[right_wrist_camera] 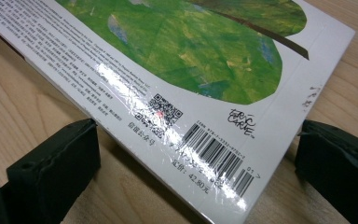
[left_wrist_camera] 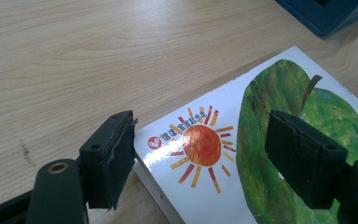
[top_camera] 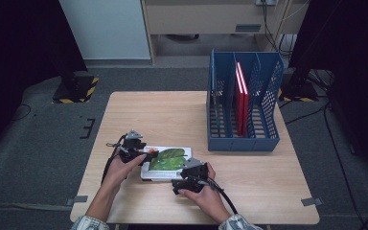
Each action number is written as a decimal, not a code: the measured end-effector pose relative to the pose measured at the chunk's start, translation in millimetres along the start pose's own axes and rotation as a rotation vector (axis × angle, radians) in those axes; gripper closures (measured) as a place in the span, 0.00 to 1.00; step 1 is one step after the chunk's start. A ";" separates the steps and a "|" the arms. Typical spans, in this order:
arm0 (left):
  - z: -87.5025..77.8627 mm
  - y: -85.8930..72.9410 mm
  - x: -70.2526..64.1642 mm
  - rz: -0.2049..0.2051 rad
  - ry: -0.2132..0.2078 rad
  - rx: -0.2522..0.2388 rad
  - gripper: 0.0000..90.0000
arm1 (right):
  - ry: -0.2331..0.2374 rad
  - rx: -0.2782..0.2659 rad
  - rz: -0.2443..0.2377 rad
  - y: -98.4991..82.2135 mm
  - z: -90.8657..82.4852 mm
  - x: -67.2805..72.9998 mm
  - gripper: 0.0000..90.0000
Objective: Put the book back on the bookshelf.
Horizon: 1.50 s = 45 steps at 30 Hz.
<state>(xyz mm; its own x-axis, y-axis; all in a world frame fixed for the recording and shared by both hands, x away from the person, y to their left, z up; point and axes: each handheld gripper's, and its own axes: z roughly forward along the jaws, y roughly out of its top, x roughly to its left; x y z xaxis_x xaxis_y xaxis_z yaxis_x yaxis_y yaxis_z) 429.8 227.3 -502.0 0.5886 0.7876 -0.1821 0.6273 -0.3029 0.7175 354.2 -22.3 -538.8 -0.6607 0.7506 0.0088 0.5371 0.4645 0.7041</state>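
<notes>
A picture book (top_camera: 168, 162) with a green leaf and an orange sun on its white cover lies flat on the wooden table (top_camera: 163, 112), near the front. My left gripper (top_camera: 144, 155) is at the book's left end. In the left gripper view its jaws (left_wrist_camera: 203, 126) stand open around the corner with the sun (left_wrist_camera: 200, 149), one jaw beside the edge and one over the cover. My right gripper (top_camera: 178, 179) is at the book's front right corner. Its jaws (right_wrist_camera: 198, 130) stand wide on either side of the barcode corner (right_wrist_camera: 214, 158), without touching it.
A blue mesh file rack (top_camera: 242, 141) stands at the back right of the table, with red books (top_camera: 241, 96) upright in one slot. Bare tabletop lies behind the picture book and to its right. The table's front edge is close below both hands.
</notes>
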 end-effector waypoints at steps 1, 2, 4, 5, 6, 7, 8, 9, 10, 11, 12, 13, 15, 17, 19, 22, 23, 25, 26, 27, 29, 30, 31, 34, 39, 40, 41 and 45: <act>-0.6 0.5 -0.4 0.000 0.001 -0.001 0.27 | -0.005 0.000 0.003 0.1 0.2 0.4 0.00; -1.3 1.1 -0.7 0.003 0.001 -0.004 0.27 | -0.008 0.000 0.005 0.2 0.4 0.7 0.00; -2.9 2.4 -1.5 -0.002 0.001 -0.013 0.27 | -0.012 0.001 0.010 0.5 0.5 1.2 0.00; -3.4 3.1 -2.0 -0.001 0.002 -0.014 0.27 | -0.015 0.000 0.013 0.6 0.7 1.5 0.00; -3.8 3.6 -2.6 0.001 0.004 -0.015 0.27 | -0.017 0.001 0.017 0.8 0.7 1.8 0.00; -4.2 4.1 -3.2 0.002 0.006 -0.016 0.27 | -0.020 0.002 0.020 1.0 0.9 2.1 0.00; -4.5 4.5 -3.6 0.003 0.006 -0.016 0.27 | -0.025 0.003 0.027 1.3 1.1 2.9 0.00; -4.8 5.1 -4.1 0.002 0.004 -0.018 0.27 | -0.028 0.004 0.031 1.4 1.2 3.1 0.00; -5.2 5.7 -4.5 0.002 0.003 -0.021 0.27 | -0.033 0.004 0.036 1.6 1.4 3.4 0.00; -5.9 6.3 -4.9 0.003 0.004 -0.023 0.27 | -0.038 0.004 0.045 1.8 1.5 4.1 0.00; -6.4 6.9 -5.4 0.002 0.005 -0.026 0.27 | -0.045 0.003 0.050 2.0 1.8 4.9 0.00; -7.2 7.8 -6.3 0.004 0.006 -0.030 0.27 | -0.049 0.003 0.054 2.2 2.0 5.3 0.00; -8.4 9.0 -7.3 0.006 0.008 -0.036 0.27 | -0.048 0.002 0.069 2.7 1.8 5.2 0.00; -10.2 10.4 -8.7 0.007 0.008 -0.045 0.27 | -0.050 -0.003 0.075 2.7 2.1 5.0 0.00; -11.8 12.2 -10.0 0.011 0.010 -0.051 0.27 | -0.048 -0.011 0.088 2.5 2.0 4.8 0.00; -11.3 13.0 -11.3 0.012 0.016 -0.052 0.27 | -0.039 -0.018 0.105 2.4 1.5 3.5 0.00; -10.3 12.7 -11.2 0.014 0.015 -0.047 0.26 | -0.037 -0.019 0.105 2.4 1.4 3.3 0.00; -8.5 11.3 -9.7 0.004 0.009 -0.046 0.25 | -0.037 -0.019 0.107 2.3 1.4 3.3 0.00; -8.0 10.5 -8.5 -0.003 0.002 -0.048 0.24 | -0.041 -0.017 0.105 2.4 1.6 3.6 0.00; -7.6 9.9 -7.8 -0.010 -0.003 -0.050 0.23 | -0.042 -0.015 0.105 2.5 1.6 3.9 0.00; -6.4 8.1 -6.6 -0.021 -0.009 -0.055 0.22 | -0.043 -0.014 0.103 2.5 1.7 3.9 0.00; -5.7 7.5 -6.3 -0.025 -0.012 -0.053 0.21 | -0.044 -0.014 0.103 2.5 1.7 3.9 0.00; -4.8 7.0 -6.2 -0.030 -0.013 -0.051 0.20 | -0.044 -0.014 0.103 2.6 1.7 4.0 0.00; -4.2 6.3 -7.0 -0.026 -0.008 -0.050 0.18 | -0.044 -0.014 0.103 2.6 1.8 3.9 0.00; -4.6 2.7 -5.7 -0.030 -0.004 -0.047 0.13 | -0.039 -0.021 0.107 2.3 1.4 3.5 0.02; -4.8 1.4 -5.7 -0.032 -0.004 -0.043 0.12 | -0.038 -0.022 0.106 2.3 1.2 3.6 0.03; -5.2 -0.1 -5.3 -0.031 -0.009 -0.038 0.11 | -0.040 -0.022 0.104 2.3 1.3 3.9 0.03; -5.3 -4.7 -2.8 -0.037 -0.014 -0.035 0.11 | -0.045 -0.026 0.101 2.8 1.9 4.1 0.04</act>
<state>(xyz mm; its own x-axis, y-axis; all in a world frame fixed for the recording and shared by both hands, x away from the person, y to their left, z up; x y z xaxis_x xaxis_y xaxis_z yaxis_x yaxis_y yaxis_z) 422.5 229.3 -501.3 0.5725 0.7903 -0.2183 0.6309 -0.2546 0.7329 354.0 -17.0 -538.1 -0.5794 0.8135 0.0492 0.5854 0.3735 0.7196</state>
